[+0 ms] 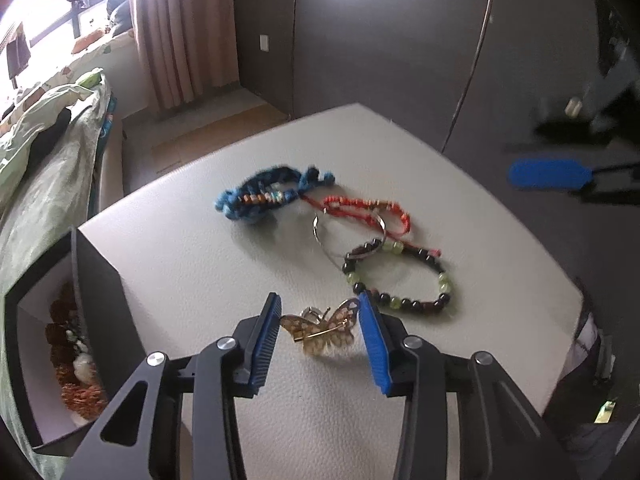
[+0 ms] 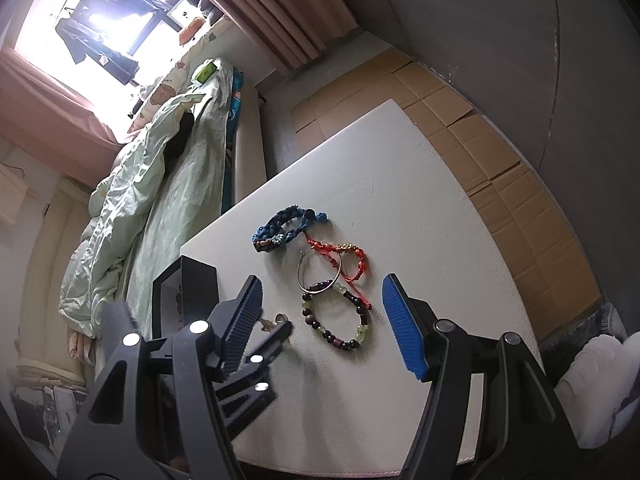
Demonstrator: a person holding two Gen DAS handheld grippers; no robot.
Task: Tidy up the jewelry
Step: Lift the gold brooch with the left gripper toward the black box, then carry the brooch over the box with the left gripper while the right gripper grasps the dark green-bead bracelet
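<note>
The butterfly brooch point(image 1: 320, 330), golden with pierced wings, lies on the white bench point(image 1: 192, 264) near its front edge, between the two blue pads of the left claw point(image 1: 319, 308). The right pad touches the tip of one wing or is just beside it, while the left pad stands a little apart from the other wing, so the claw is not clenched on the brooch; I cannot tell for sure whether the right pad really presses on it. Farther toward the middle of the bench lie the other pieces close together: a bracelet of dark and green beads point(image 1: 400, 280), a thin silver hoop point(image 1: 348, 236) which overlaps it, a red cord bracelet point(image 1: 368, 210) and a blue braided bracelet point(image 1: 264, 196) nearest to the far edge. At the left edge of the bench stands a black box point(image 1: 96, 300) with a white inside, and in it are some brown and orange pieces, too blurred to name. The right claw point(image 2: 322, 304) hangs over the bench, released, with its blue pads wide apart and nothing between them; the beaded bracelet point(image 2: 340, 324) is seen on the bench below it. In the right wrist view the left claw point(image 2: 276, 328) appears low at the bench beside the box point(image 2: 188, 300), and the brooch is mostly hidden behind it.
</note>
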